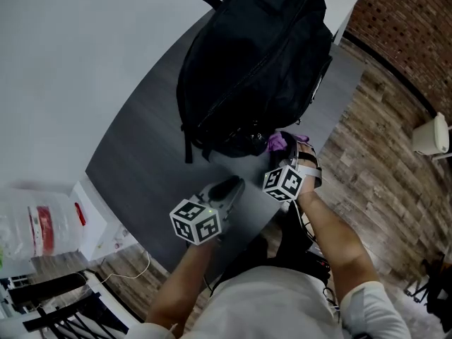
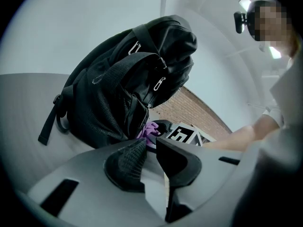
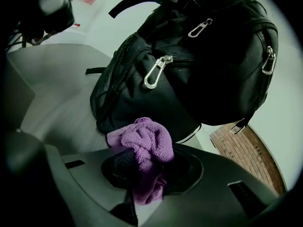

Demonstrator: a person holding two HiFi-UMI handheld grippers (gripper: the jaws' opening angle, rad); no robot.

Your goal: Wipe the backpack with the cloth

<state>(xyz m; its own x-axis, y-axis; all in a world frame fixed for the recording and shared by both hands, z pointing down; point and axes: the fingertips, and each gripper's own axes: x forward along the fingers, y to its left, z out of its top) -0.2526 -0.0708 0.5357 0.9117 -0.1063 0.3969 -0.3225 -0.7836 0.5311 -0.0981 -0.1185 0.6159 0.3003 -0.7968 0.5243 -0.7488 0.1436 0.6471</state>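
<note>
My right gripper [image 3: 144, 167] clenched on purple cloth [image 3: 142, 141] — soft, light, bunched past tips, likely to slip unless pinched deep. Backpack [image 3: 199, 65] just beyond tips, limp fabric, probably yields under a wipe. My left gripper [image 2: 150, 148] — jaws narrowly apart, empty, could brace backpack's side

The right gripper [image 3: 147, 169] clamps a bunched purple cloth [image 3: 142, 140] between its jaws. Just beyond it a black backpack [image 3: 213, 65] lies on the grey table [image 3: 57, 98], with a metal zip pull [image 3: 155, 72] hanging on its front.
</note>
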